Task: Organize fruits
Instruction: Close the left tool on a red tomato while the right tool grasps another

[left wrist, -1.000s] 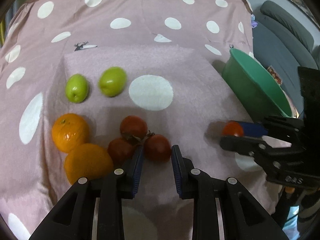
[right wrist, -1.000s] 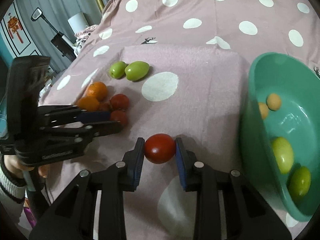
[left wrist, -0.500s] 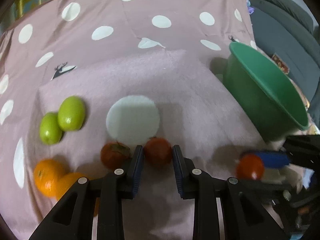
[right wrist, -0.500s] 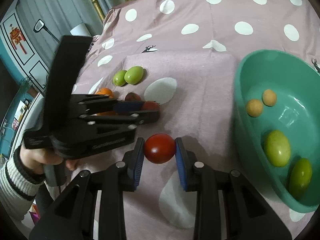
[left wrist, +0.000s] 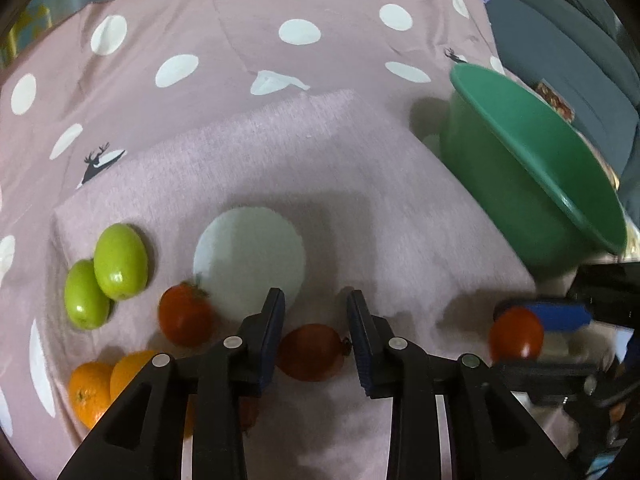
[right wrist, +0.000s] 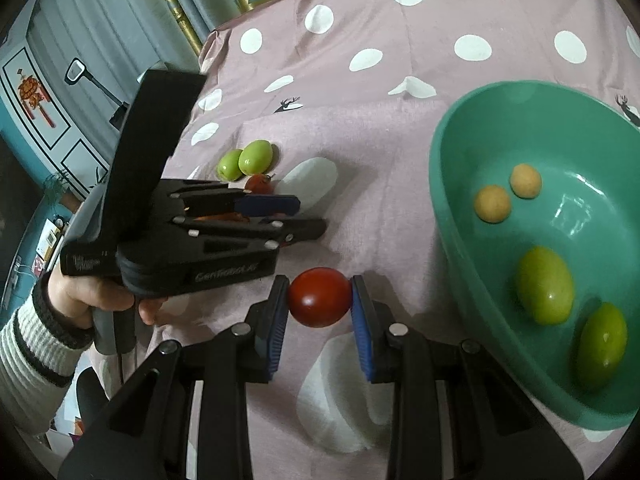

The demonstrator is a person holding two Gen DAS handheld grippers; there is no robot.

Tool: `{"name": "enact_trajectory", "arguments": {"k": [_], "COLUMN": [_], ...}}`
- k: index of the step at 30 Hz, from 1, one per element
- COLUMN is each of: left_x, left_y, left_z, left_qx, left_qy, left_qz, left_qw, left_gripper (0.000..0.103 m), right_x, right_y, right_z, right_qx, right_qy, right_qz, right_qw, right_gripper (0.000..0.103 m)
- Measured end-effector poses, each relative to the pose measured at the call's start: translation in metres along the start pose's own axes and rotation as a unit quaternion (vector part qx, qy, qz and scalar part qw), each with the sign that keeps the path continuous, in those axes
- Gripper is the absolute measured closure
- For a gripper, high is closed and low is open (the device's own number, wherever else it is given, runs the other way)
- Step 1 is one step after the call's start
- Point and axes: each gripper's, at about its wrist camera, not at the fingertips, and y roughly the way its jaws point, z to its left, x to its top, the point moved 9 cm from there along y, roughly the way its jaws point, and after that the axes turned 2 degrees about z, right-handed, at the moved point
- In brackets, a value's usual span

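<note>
On the pink dotted cloth (left wrist: 280,160), my left gripper (left wrist: 316,300) is shut on a red tomato (left wrist: 310,352) that sits low between its blue pads. To its left lie another tomato (left wrist: 184,316), two green fruits (left wrist: 120,260) and two oranges (left wrist: 90,392). My right gripper (right wrist: 319,280) is shut on a second red tomato (right wrist: 320,302), just left of the green bowl (right wrist: 436,168). The bowl holds two green fruits (right wrist: 544,284) and two small tan fruits (right wrist: 492,203). The left gripper (right wrist: 308,216) hangs to the left of the right one, its tomato mostly hidden there.
The bowl (left wrist: 532,136) stands at the cloth's right edge, with a grey sofa (left wrist: 560,52) behind it. A hand in a striped sleeve (right wrist: 36,344) holds the left gripper. Curtains and a wall cabinet (right wrist: 48,104) lie beyond the table's left side.
My left gripper has carried its tomato to the right, away from the other fruit and closer to the bowl. The right gripper keeps its tomato and has edged towards the bowl.
</note>
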Motion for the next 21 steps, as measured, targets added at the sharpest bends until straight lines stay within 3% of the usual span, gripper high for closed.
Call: {"name": "enact_trajectory", "arguments": {"k": [5,9,14,21], "left_x": [-0.002,-0.008,-0.013,-0.017], "left_y": [0.000,0.000,-0.004,-0.005], "left_z": [-0.001,-0.008,-0.011,-0.005], "left_qx": [0.002,-0.001,-0.004,-0.001], "left_qy": [-0.004,0.010,0.020,0.012], "left_qz": [-0.001,0.005,0.003,0.005], "left_qw": [1.0000,0.9999,0.9998,0.9999], "left_gripper": [0.071,0.057,0.056,0.072], "right_x": [-0.001,0.000,0.000,0.000], "right_y": [0.000,-0.003,-0.005,-0.007], "right_z": [-0.001,-0.003,-0.005,-0.004], "right_qx": [0.003,0.000,0.003,0.007], "right_qy": [0.004,0.000,0.004,0.007], "right_qz": [-0.001,-0.004,-0.008,-0.011], "right_qw": [1.000,1.000,1.000,1.000], "right_gripper": [0.071,0.071,0.071,0.071]}}
